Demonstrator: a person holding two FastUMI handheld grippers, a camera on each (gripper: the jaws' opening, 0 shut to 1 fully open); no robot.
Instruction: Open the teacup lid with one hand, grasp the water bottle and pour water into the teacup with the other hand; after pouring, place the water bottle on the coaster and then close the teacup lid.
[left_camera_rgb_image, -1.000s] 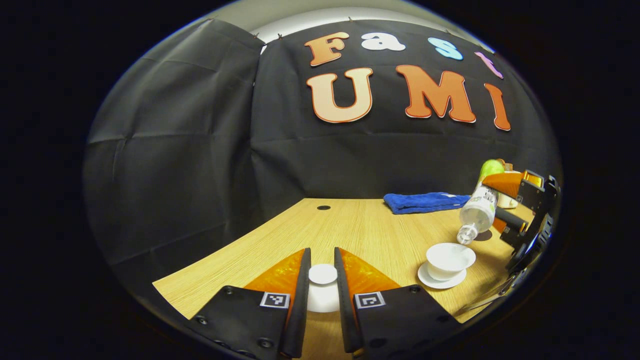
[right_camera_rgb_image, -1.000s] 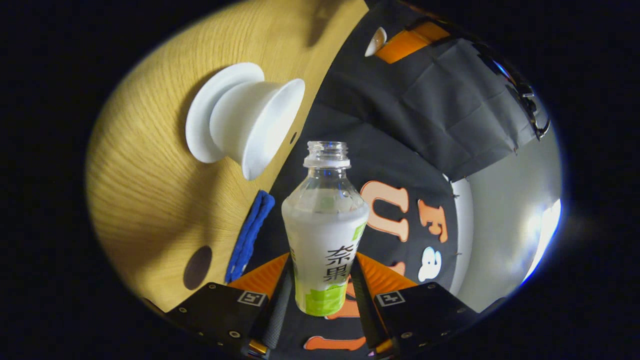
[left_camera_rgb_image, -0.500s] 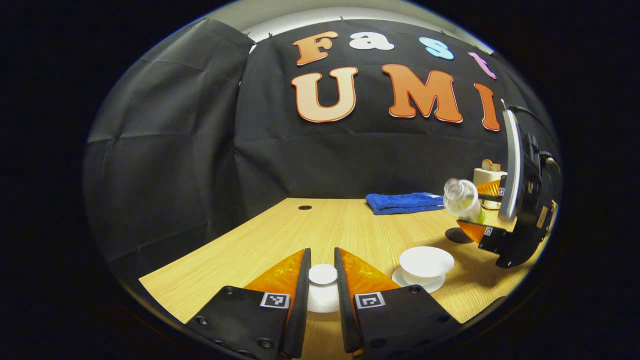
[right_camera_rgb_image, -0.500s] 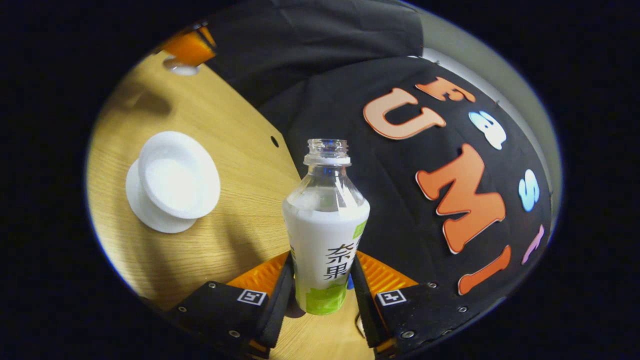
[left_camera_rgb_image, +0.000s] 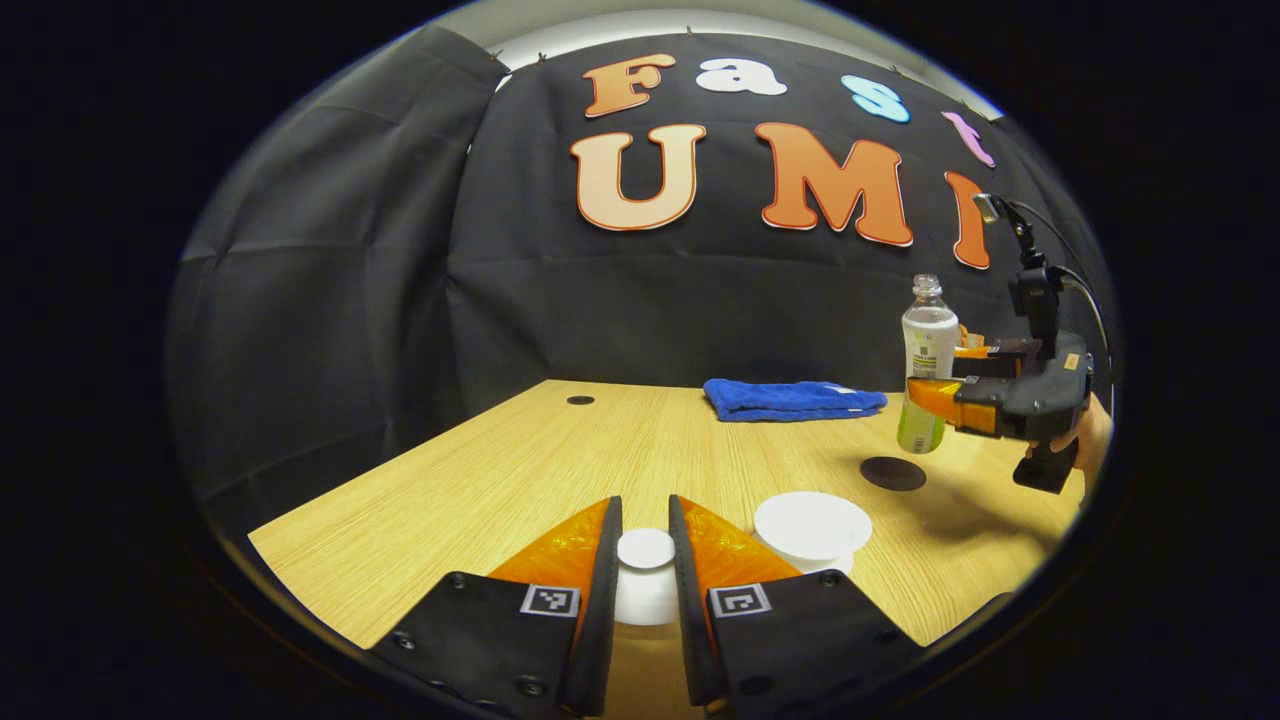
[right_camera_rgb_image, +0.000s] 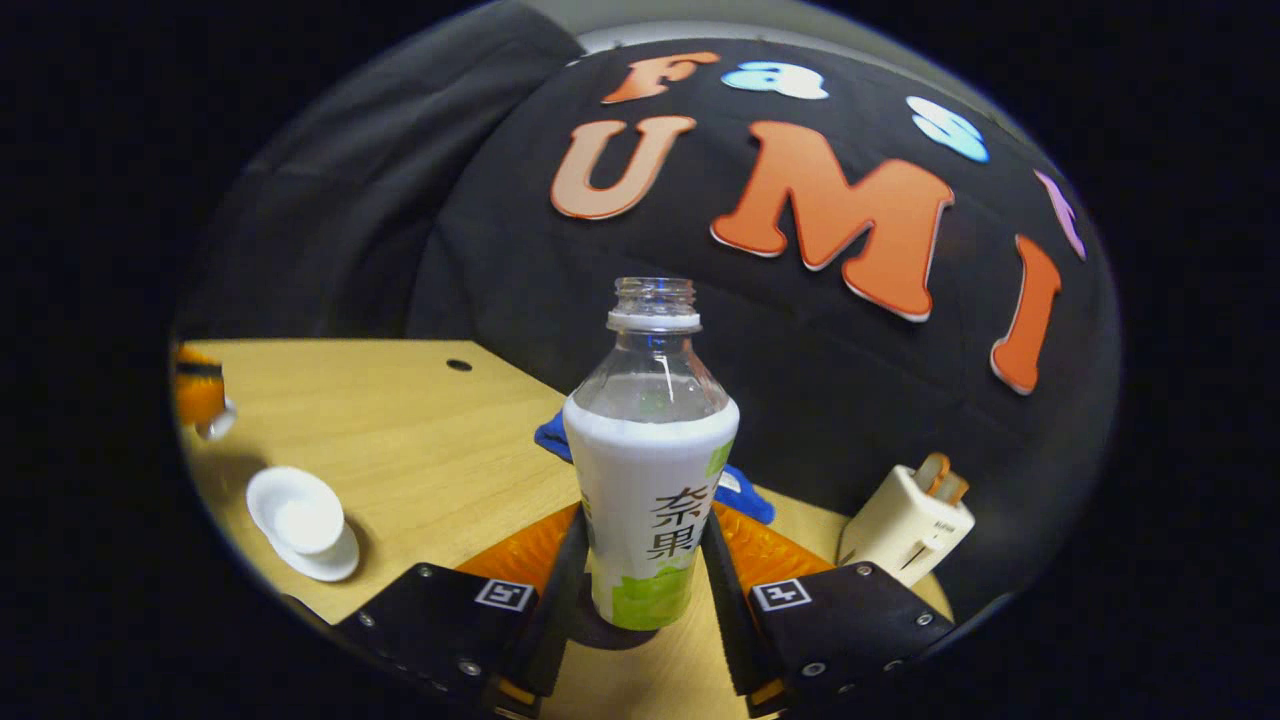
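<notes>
I held the left gripper (left_camera_rgb_image: 645, 590) low over the pale wood-grain worktop (left_camera_rgb_image: 560, 470), its jaws closed narrowly on the knob of the small white ceramic teacup lid (left_camera_rgb_image: 645, 548), so the lid was off the cup. Just to the right of that gripper sat the white ceramic teacup on its white saucer (left_camera_rgb_image: 812, 524), uncovered; I could not tell from either view how much water was in it.

The right gripper (right_camera_rgb_image: 640, 600) had its jaws clamped on the lower body of the clear plastic water bottle with a white and green label (right_camera_rgb_image: 650, 470). The bottle stood upright, uncapped, in the air above the round dark coaster (left_camera_rgb_image: 892, 473), which lay on the worktop well right of the teacup. In the left gripper view the bottle's base hung just over the coaster, not touching it.

My judgement: lid opening was done and pouring looked finished, since the bottle was upright and away from the cup. What remained was setting the bottle down on the coaster, then replacing the lid.
</notes>
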